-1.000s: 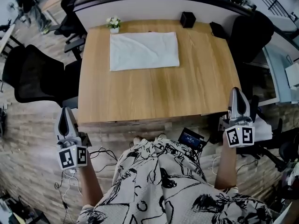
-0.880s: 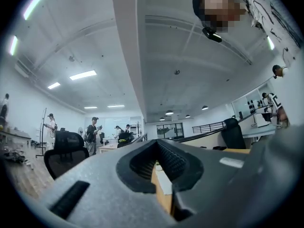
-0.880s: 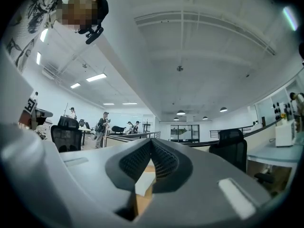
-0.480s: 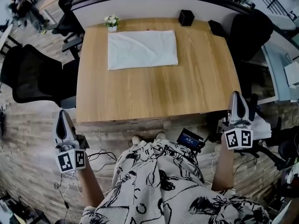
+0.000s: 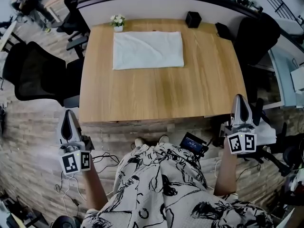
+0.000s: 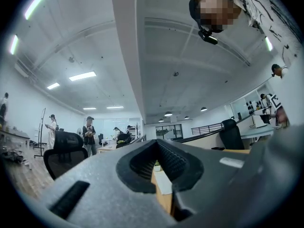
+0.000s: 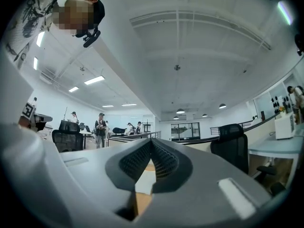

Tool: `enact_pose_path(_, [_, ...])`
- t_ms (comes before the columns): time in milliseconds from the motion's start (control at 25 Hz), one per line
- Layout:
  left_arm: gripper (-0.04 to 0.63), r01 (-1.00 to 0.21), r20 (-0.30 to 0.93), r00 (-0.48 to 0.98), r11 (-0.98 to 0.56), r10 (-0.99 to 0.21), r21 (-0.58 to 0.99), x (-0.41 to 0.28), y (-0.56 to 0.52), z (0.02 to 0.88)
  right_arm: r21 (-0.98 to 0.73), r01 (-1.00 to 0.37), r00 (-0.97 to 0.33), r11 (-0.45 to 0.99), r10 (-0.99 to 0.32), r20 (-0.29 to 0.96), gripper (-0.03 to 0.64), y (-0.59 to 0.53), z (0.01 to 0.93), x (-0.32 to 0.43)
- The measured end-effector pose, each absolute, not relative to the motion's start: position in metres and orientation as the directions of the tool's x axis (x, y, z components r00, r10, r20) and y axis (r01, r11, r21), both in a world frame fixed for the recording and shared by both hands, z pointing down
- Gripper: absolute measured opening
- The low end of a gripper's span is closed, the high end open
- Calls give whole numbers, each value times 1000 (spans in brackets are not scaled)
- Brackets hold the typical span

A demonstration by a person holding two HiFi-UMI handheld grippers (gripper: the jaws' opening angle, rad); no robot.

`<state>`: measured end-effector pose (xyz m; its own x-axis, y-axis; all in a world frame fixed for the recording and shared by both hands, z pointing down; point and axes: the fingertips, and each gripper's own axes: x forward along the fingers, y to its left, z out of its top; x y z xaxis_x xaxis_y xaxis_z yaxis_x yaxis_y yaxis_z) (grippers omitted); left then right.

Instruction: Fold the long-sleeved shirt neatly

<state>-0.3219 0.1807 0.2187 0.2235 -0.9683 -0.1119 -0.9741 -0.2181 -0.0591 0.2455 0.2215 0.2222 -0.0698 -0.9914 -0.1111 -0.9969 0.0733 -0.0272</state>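
A white shirt (image 5: 148, 50), folded into a flat rectangle, lies at the far side of the wooden table (image 5: 161, 94). My left gripper (image 5: 69, 122) hangs shut below the table's near left corner, well short of the shirt. On the other side, my right gripper (image 5: 240, 104) is shut too, off the near right corner. Neither holds anything. In the left gripper view the jaws (image 6: 156, 148) meet at the tips, with a sliver of table and shirt (image 6: 163, 182) seen through them. The right gripper view shows its jaws (image 7: 151, 146) meeting the same way, the white shirt (image 7: 142, 183) visible in the slot.
A small potted plant (image 5: 117, 22) and a black box (image 5: 193, 19) stand at the table's far edge. Black office chairs (image 5: 35, 75) sit left and at the far right (image 5: 256, 34). Cables and a device (image 5: 194, 142) lie on the floor by my feet. People stand far off.
Both grippers stay shut and hang in nearly the same places. The view shifted slightly as my head moved.
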Motion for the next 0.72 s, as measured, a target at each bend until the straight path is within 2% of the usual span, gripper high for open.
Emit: enact_pose_path(720, [5, -970, -80, 243, -241, -967, -30, -300, 191, 223, -47, -995, -80, 84, -993, -91, 9, 230, 223, 239])
